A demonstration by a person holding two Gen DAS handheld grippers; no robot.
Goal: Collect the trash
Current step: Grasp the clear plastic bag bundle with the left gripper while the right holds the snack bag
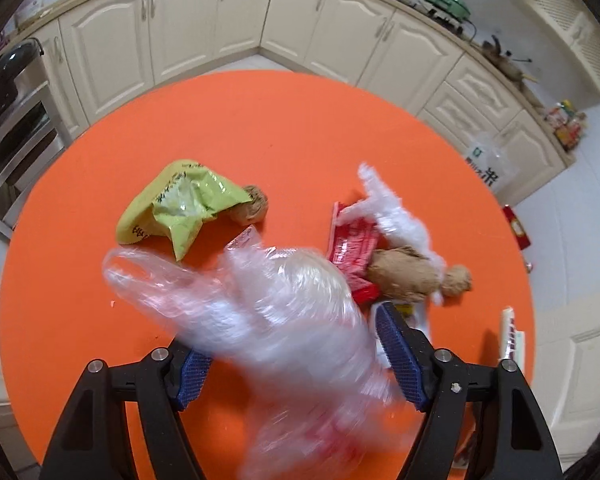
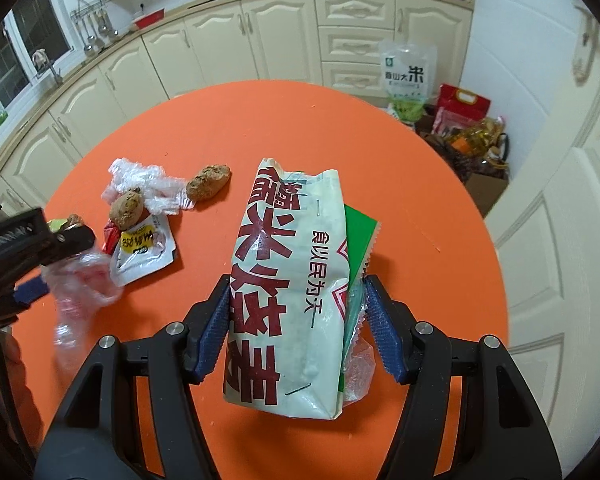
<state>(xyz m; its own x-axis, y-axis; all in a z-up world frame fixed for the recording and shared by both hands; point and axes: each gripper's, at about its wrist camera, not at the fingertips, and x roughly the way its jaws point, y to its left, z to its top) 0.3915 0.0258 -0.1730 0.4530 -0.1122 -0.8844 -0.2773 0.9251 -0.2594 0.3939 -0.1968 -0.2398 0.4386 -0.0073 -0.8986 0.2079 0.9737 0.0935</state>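
On the round orange table (image 1: pixel 260 128) lie a yellow-green snack bag (image 1: pixel 180 204), a red wrapper (image 1: pixel 352 244), crinkled white plastic (image 1: pixel 392 208) and brown bread lumps (image 1: pixel 404 276). My left gripper (image 1: pixel 296 360) is shut on a bulky clear plastic bag (image 1: pixel 284 320), which is blurred and hangs between the blue pads. My right gripper (image 2: pixel 298 320) is shut on a white paper bag with red characters (image 2: pixel 284 280); a green wrapper (image 2: pixel 360 236) is pinched beside it. The right wrist view also shows the left gripper (image 2: pixel 48 264), a white pouch (image 2: pixel 144 248) and another bread lump (image 2: pixel 210 182).
Cream kitchen cabinets (image 1: pixel 204 28) curve behind the table. A rice bag (image 2: pixel 408 76) and a heap of boxes and bags (image 2: pixel 468 132) stand on the floor to the right. A white packet (image 1: pixel 512 336) lies at the table's right edge.
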